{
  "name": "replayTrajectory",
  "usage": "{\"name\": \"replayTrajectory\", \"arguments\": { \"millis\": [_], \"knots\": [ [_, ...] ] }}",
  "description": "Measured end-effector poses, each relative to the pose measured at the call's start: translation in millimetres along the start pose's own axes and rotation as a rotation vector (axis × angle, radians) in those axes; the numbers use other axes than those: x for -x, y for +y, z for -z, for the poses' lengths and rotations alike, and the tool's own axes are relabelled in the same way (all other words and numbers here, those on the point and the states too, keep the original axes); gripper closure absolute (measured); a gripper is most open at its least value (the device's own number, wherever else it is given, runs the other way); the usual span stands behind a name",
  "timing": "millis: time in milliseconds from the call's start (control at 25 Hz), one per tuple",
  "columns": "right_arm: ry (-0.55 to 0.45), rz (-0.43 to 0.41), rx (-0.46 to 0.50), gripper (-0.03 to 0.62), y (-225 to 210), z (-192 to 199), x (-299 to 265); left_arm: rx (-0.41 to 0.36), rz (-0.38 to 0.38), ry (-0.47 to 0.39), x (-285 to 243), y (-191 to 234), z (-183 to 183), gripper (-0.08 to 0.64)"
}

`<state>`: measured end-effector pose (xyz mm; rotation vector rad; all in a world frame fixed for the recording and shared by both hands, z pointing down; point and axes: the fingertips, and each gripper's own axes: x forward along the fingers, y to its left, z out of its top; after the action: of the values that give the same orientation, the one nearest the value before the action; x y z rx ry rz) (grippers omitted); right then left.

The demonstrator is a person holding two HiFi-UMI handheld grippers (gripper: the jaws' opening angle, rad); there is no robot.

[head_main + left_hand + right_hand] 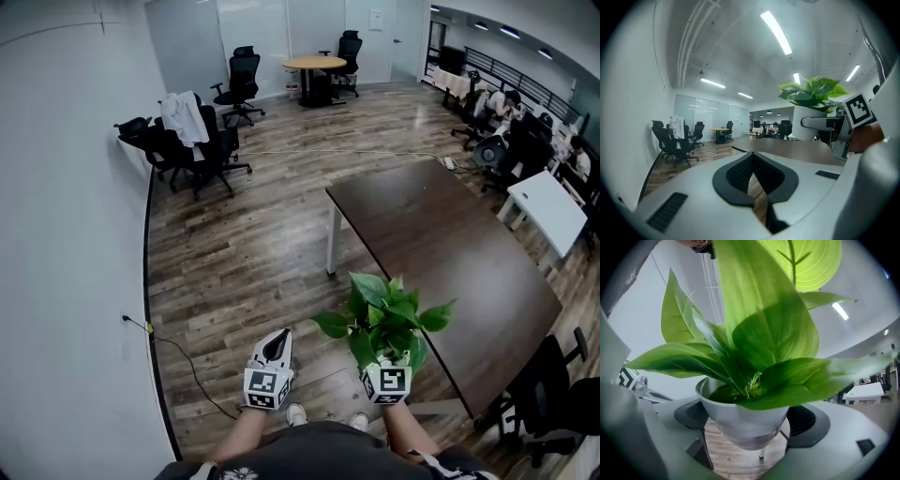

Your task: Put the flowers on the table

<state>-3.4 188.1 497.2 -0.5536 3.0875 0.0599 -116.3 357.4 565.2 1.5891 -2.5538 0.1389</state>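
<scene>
Currently the plant, in a white pot pinched by the right tongs, is carried above the floor near the dark counter, the left tongs being pressed together and empty; next it likely needs to be brought over the counter and set down upright.

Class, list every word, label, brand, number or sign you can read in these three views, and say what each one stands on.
No text can be read in any view.
Left marker cube, on the left gripper: black-and-white square code, no letters.
Right marker cube, on the right gripper: same kind of code.
White pot: no label shows.
Sheet on the far wall: too small to read.
</scene>
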Motion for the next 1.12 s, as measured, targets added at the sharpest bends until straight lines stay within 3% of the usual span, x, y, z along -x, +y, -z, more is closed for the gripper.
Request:
{"name": "replayTrajectory", "arguments": {
  "millis": [640,880,1120],
  "knots": [
    [0.07,0.086,0.005,0.089,47.1,22.0,-18.0,-0.009,0.128,-0.023,-10.9,54.4,-4.0,0.552],
    [0.098,0.114,0.008,0.089,26.6,27.8,-17.5,-0.015,0.215,-0.01,-36.6,24.1,2.7,0.552],
    [0.094,0.144,0.011,0.089,-10.7,30.4,-31.7,-0.016,0.246,0.009,-76.9,8.5,5.5,0.552]
  ]
}}
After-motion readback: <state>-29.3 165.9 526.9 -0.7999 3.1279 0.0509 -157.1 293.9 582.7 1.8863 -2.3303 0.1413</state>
